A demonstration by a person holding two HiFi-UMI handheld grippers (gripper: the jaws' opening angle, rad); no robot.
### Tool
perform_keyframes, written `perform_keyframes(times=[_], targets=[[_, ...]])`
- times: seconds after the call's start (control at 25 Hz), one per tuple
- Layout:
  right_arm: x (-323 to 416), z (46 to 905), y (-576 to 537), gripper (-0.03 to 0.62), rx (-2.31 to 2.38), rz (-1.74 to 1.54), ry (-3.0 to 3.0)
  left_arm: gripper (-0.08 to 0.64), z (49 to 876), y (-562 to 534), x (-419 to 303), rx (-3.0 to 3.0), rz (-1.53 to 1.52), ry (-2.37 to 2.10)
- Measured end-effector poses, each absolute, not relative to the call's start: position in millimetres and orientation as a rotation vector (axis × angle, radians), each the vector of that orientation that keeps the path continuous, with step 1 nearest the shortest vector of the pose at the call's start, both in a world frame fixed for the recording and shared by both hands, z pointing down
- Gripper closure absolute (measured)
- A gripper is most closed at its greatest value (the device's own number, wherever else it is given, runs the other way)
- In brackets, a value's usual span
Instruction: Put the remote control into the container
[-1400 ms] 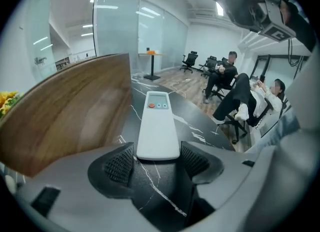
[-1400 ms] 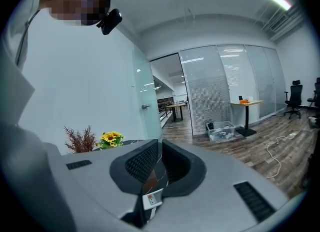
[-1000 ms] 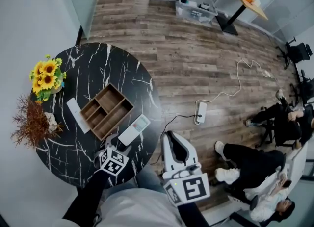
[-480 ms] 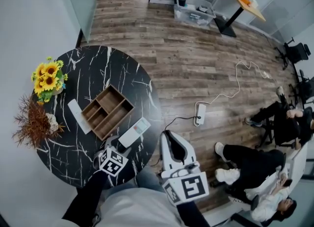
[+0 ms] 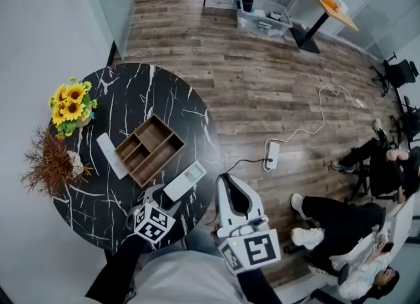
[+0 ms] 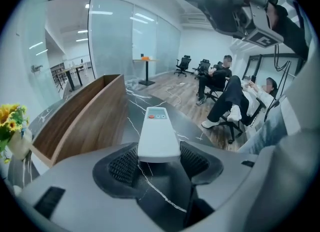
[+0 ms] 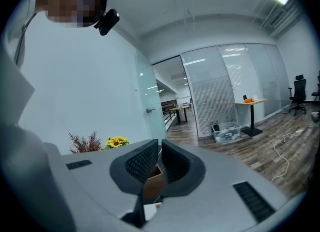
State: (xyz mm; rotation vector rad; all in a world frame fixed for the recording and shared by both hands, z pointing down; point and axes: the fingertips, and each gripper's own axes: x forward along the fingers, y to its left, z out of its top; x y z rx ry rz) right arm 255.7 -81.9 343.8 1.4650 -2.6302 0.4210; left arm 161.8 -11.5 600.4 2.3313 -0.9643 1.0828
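A white remote control (image 5: 186, 179) with an orange button is clamped at its near end by my left gripper (image 5: 167, 196), just off the near right corner of the wooden divided container (image 5: 149, 150). In the left gripper view both pads press the remote (image 6: 157, 133) from the sides, my left gripper (image 6: 157, 160) shut on it, with the container's wooden wall (image 6: 82, 118) close on the left. My right gripper (image 5: 226, 180) hangs beyond the table's edge over the floor. Its jaws (image 7: 160, 163) are shut and hold nothing.
The round black marble table (image 5: 131, 92) also carries a second white remote (image 5: 109, 155) left of the container, sunflowers (image 5: 72, 102) and a dried plant (image 5: 49, 165). A cable and power strip (image 5: 270, 155) lie on the wood floor. Seated people (image 5: 367, 165) are at the right.
My left gripper has risen a little with the remote in its grip. The right gripper has stayed where it was, and the head view has shifted slightly.
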Motion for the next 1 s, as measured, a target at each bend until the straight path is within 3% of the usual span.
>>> perform_keyframes(times=[1.0], targets=[[243,342,-80,0.586,1.432,0.450,-2.677,0.295,534,0,162,2.378,0.979,-0.924]])
